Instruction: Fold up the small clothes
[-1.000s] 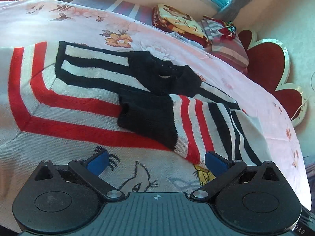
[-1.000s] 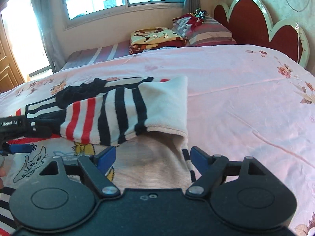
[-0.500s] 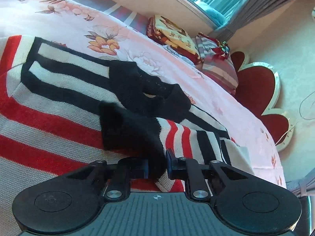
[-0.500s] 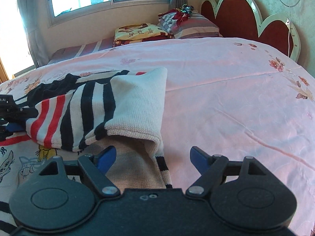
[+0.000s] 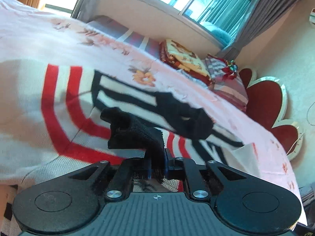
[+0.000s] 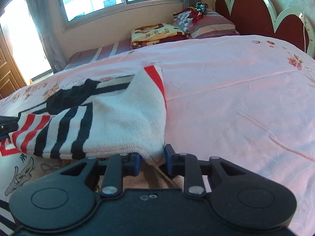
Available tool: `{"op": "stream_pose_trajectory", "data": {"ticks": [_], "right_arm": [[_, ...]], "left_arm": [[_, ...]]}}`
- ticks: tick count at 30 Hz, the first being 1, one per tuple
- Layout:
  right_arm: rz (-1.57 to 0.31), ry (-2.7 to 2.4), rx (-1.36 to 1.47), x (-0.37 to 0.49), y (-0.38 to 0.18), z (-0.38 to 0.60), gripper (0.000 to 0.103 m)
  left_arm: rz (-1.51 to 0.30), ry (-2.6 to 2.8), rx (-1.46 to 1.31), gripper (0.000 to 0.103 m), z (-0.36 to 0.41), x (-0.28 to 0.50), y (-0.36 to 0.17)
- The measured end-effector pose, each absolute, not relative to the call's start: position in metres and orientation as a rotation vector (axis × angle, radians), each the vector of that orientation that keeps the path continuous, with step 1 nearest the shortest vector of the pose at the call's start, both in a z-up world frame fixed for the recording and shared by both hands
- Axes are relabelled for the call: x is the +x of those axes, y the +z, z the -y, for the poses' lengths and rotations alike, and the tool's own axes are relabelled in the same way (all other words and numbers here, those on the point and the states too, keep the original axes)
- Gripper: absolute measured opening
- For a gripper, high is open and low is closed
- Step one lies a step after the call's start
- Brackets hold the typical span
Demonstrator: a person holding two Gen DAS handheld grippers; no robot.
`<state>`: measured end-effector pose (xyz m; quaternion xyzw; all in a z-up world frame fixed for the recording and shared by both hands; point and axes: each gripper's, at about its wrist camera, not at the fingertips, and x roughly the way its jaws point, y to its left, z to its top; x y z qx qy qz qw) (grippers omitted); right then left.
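Observation:
A knit sweater (image 5: 59, 98) with red, white and black stripes lies spread on the bed. Its right sleeve is folded across the chest. My left gripper (image 5: 157, 163) is shut on the sleeve's black cuff (image 5: 133, 135), which stands bunched above the pads. In the right wrist view the sweater (image 6: 122, 122) shows its white shoulder fold. My right gripper (image 6: 152, 160) is closing, and the pads pinch the corner of that fold. The left gripper (image 6: 7, 125) peeks in at that view's left edge.
A pink floral bedsheet (image 6: 236, 108) covers the bed to the right of the sweater. A folded blanket (image 6: 157, 33) and striped pillows (image 6: 206, 21) lie at the far side. The red scalloped headboard (image 6: 256, 13) stands behind, with a window above.
My left gripper went from wide open to shut on the black cuff and drew it up and back. My right gripper came down and closed from wide open onto the white fold.

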<state>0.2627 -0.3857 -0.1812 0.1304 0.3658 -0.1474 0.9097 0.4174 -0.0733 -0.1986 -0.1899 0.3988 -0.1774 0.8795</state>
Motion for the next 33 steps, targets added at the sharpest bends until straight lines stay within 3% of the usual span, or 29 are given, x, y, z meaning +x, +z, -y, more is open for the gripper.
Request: {"op": "stream_pose_trajectory", "data": {"ticks": [4, 5, 6, 7, 8, 9, 12, 18, 25, 30, 31, 33], "right_arm": [[-0.810, -0.308, 0.243, 0.265, -0.189, 0.391, 0.026], [-0.815, -0.296, 0.248, 0.263, -0.184, 0.391, 0.032], [-0.812, -0.276, 0.257, 0.259, -0.180, 0.392, 0.035], [-0.810, -0.266, 0.261, 0.254, -0.176, 0.393, 0.048], [-0.812, -0.272, 0.259, 0.248, -0.172, 0.393, 0.063], [-0.807, -0.276, 0.255, 0.241, -0.168, 0.392, 0.068], [-0.781, -0.284, 0.244, 0.227, -0.152, 0.396, 0.069], [-0.722, -0.285, 0.290, 0.258, -0.137, 0.423, 0.071], [-0.772, -0.271, 0.381, 0.349, -0.166, 0.448, 0.068], [-0.821, -0.260, 0.343, 0.386, -0.186, 0.448, 0.071], [-0.821, -0.255, 0.324, 0.389, -0.186, 0.446, 0.065], [-0.815, -0.219, 0.338, 0.391, -0.184, 0.446, 0.044]], "left_arm": [[-0.867, -0.359, -0.256, 0.012, 0.088, 0.416, -0.200], [-0.879, -0.352, -0.229, 0.019, 0.090, 0.416, -0.194], [-0.892, -0.337, -0.208, 0.044, 0.091, 0.414, -0.185], [-0.897, -0.319, -0.194, 0.064, 0.089, 0.411, -0.179], [-0.883, -0.285, -0.177, 0.100, 0.084, 0.404, -0.172], [-0.838, -0.251, -0.164, 0.103, 0.079, 0.395, -0.163], [-0.766, -0.250, -0.081, 0.103, 0.076, 0.381, -0.144], [-0.809, -0.338, -0.045, 0.103, 0.107, 0.401, -0.145], [-0.893, -0.322, 0.137, 0.103, 0.144, 0.424, -0.190], [-0.879, -0.316, 0.142, 0.103, 0.147, 0.422, -0.191], [-0.881, -0.315, 0.142, 0.103, 0.147, 0.422, -0.190], [-0.882, -0.314, 0.146, 0.103, 0.148, 0.422, -0.190]]}}
